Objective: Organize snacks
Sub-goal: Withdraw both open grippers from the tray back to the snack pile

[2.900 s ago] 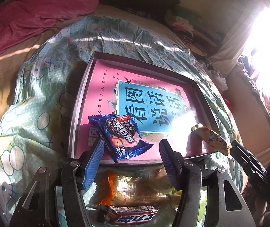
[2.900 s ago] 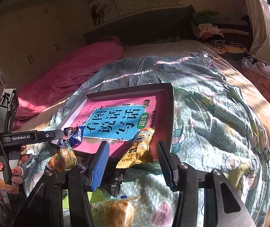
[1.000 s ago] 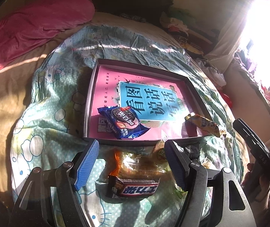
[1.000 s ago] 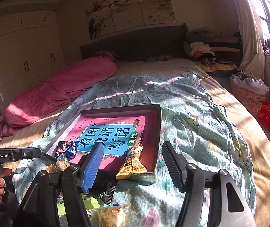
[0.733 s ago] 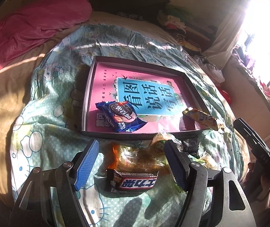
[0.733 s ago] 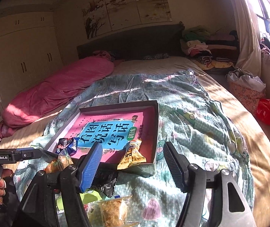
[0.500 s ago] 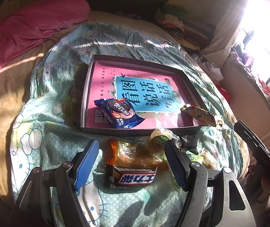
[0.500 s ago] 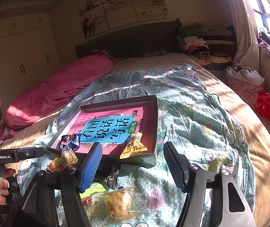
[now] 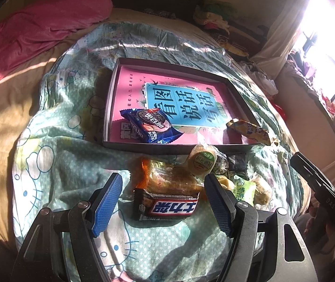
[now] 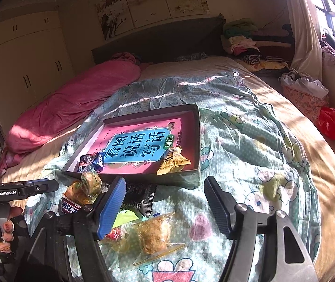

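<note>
1. While two snacks are lying in the tray, the left gripper is hovering, jaws apart, over the chocolate bar near it.
2. Right gripper is waiting, spread and empty; closing on that bar is probably next.

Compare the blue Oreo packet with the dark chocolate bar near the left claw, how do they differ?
The Oreo packet is blue and lies inside the tray; the chocolate bar is dark brown and lies outside it on the quilt, between the left claw's open fingers. The packet is broader, the bar slimmer. Both are sealed and ungripped.
</note>
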Action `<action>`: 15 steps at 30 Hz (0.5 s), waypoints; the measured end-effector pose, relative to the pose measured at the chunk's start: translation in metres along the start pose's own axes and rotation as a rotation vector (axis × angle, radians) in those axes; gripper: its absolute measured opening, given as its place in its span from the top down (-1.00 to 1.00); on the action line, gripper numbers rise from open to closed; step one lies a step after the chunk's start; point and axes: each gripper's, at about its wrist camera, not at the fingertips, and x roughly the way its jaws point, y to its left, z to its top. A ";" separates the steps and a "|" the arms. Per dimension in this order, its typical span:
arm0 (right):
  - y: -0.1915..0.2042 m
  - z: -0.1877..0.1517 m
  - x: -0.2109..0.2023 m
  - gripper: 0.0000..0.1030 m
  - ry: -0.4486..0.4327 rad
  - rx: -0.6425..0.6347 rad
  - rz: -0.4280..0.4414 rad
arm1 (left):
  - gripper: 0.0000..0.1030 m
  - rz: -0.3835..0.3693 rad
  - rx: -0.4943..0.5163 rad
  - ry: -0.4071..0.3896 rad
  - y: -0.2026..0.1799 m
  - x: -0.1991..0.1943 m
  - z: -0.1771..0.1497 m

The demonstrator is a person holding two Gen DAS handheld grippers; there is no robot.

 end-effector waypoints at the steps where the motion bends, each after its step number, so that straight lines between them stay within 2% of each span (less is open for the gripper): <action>1: 0.001 -0.001 0.000 -0.33 0.005 -0.004 -0.002 | -0.44 -0.002 -0.001 0.003 0.000 0.000 -0.001; 15: 0.009 -0.012 0.004 -0.33 0.060 -0.034 -0.020 | -0.44 0.005 0.018 0.053 -0.006 0.009 -0.015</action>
